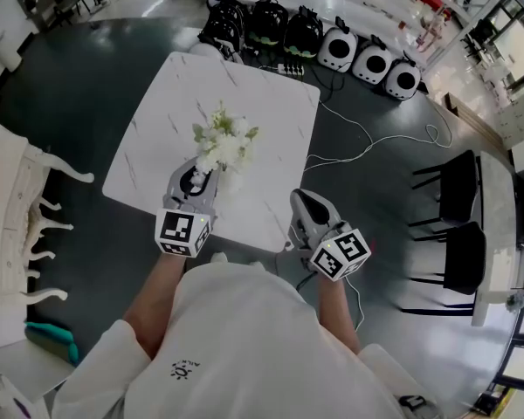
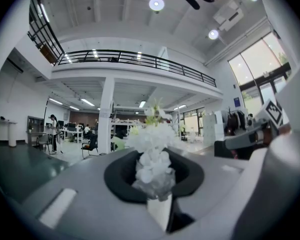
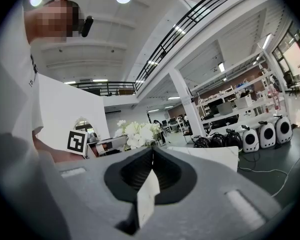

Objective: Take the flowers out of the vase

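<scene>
The left gripper point(image 1: 200, 179) clamps narrowly on the white flowers point(image 1: 224, 143) above the marble table point(image 1: 266, 103); the right gripper point(image 1: 303, 201) waits near the table's edge, jaws together, empty.

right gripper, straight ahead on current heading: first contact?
Likely the white flowers held by the left gripper: they sit just left of the right gripper's line, above the table. It might slip past their right edge instead; depth is unclear.
</scene>
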A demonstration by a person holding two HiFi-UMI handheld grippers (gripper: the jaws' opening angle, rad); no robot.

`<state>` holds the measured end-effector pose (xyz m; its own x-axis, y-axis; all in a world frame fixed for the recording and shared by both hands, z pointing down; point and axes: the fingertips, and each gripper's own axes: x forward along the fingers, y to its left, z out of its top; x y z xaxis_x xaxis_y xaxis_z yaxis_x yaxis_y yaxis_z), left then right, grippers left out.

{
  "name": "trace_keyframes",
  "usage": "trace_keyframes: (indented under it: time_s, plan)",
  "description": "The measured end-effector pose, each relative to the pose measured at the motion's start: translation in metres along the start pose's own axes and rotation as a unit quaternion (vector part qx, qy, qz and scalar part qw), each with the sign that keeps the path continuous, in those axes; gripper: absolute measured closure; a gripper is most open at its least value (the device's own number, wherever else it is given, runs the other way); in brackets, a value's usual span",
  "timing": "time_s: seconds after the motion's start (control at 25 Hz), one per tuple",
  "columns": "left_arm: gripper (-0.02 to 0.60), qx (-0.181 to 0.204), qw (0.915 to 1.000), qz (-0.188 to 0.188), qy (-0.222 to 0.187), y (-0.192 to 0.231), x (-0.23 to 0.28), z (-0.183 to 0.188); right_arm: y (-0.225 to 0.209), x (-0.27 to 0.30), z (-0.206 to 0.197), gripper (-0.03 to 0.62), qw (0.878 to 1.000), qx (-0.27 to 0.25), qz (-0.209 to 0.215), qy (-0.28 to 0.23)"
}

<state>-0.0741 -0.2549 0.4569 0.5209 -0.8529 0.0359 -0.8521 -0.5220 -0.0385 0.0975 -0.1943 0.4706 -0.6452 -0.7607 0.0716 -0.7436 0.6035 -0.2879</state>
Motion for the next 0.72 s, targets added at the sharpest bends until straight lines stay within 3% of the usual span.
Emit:
trace_keyframes:
  time_s: [0.72]
  plan:
    - [0.532, 0.004, 0.9996, 0.003, -0.028, -0.001, -0.012, 0.045, 0.008, 0.003, 0.005, 0.594, 1.000, -0.001, 0.018, 0.000]
